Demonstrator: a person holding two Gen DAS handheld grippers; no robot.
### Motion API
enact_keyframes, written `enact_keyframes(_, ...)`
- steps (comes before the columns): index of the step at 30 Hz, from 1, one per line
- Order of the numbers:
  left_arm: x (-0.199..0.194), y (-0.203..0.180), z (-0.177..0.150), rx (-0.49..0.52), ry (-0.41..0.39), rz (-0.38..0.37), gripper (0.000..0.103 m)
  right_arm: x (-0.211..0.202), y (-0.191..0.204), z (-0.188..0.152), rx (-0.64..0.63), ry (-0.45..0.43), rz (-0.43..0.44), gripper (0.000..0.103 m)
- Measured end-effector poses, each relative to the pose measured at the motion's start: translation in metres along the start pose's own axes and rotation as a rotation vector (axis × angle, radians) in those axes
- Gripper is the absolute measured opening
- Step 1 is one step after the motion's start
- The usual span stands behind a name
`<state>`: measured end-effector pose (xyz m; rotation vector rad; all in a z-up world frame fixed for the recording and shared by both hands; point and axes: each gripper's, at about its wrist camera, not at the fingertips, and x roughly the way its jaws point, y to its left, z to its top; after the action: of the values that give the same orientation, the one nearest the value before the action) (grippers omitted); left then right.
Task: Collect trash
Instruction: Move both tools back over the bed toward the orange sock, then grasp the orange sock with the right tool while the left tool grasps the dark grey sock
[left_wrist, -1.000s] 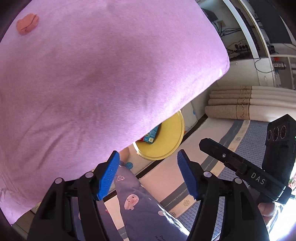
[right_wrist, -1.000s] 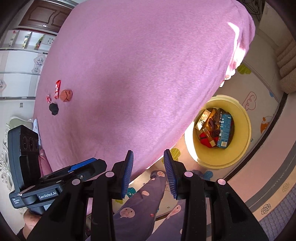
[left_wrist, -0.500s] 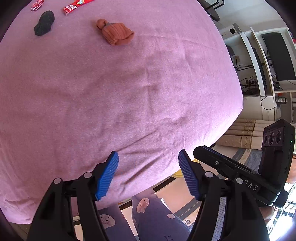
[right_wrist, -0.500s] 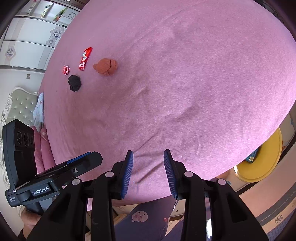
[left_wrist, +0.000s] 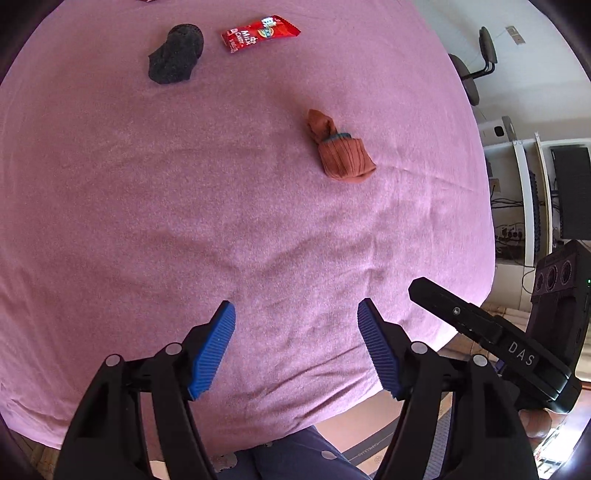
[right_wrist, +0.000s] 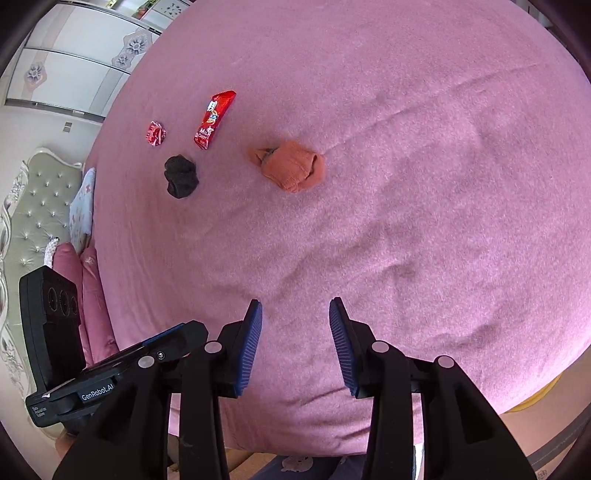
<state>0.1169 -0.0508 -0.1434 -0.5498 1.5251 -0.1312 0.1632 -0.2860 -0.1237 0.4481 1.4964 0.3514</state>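
Observation:
On the pink bedspread (left_wrist: 184, 206) (right_wrist: 424, 147) lie a red candy wrapper (left_wrist: 260, 33) (right_wrist: 215, 119), a small crumpled red wrapper (right_wrist: 155, 133), a black sock ball (left_wrist: 176, 55) (right_wrist: 181, 175) and an orange sock ball (left_wrist: 341, 152) (right_wrist: 290, 169). My left gripper (left_wrist: 295, 325) hangs open over the near part of the bed, nothing between its blue pads. My right gripper (right_wrist: 295, 325) is beside it, jaws opening, with nothing between them. All the items lie well ahead of both grippers.
A padded headboard (right_wrist: 33, 192) and pillows (right_wrist: 85, 206) stand at the bed's left end. An office chair (left_wrist: 476, 70) and shelves with a monitor (left_wrist: 569, 192) are beyond the right side. The yellow bin's rim (right_wrist: 535, 400) shows at the bed's near right corner. The person's patterned trouser legs (left_wrist: 306, 458) are below.
Both grippers have swung from over the yellow bin and floor to above the bed. The wrappers and sock balls have come closer into view. The bin has slid almost out of sight.

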Motion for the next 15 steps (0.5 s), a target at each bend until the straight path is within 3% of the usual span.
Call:
enact_keyframes(10, 0.019, 0.033, 0.054, -0.147, -0.004, 0.008, 0.070, 0.054, 0.012, 0.080, -0.063, 0.063, -0.049, 0.042)
enact_keyframes(15, 0.032, 0.047, 0.079, -0.193, 0.004, 0.023, 0.070, 0.083, 0.011, 0.104, -0.061, 0.093, -0.086, 0.050)
